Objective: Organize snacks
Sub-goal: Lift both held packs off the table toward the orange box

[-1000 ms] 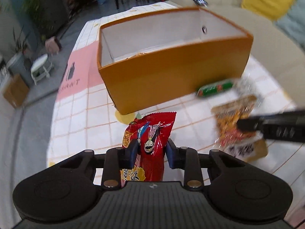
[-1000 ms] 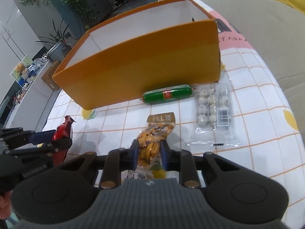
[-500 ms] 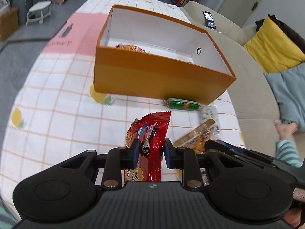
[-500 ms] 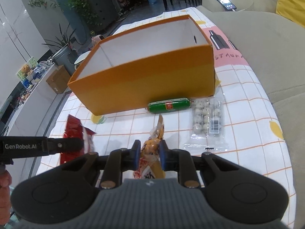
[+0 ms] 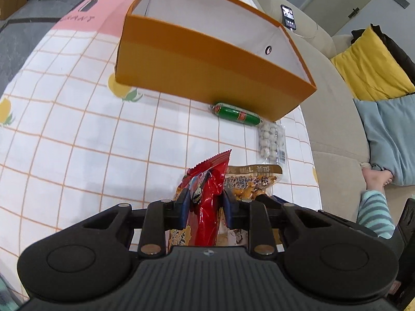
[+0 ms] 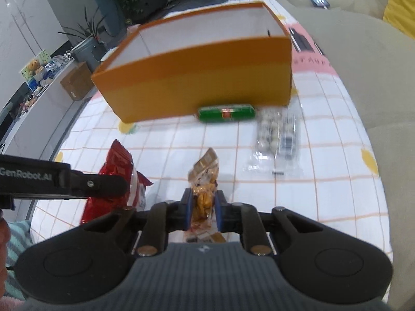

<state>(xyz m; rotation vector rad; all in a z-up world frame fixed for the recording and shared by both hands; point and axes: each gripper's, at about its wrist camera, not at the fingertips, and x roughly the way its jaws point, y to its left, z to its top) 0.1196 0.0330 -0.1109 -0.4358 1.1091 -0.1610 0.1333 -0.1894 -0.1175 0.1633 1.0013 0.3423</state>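
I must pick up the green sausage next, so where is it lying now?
The green sausage lies on the checked tablecloth, right against the near wall of the orange box toward its right end, with the clear pack of pale balls just right of it.

Since a second ago the right hand-held gripper raises the yellow snack bag off the tabletop, and the left hand-held gripper with the red packet now sits beside it at nine o'clock, farther from the orange box.
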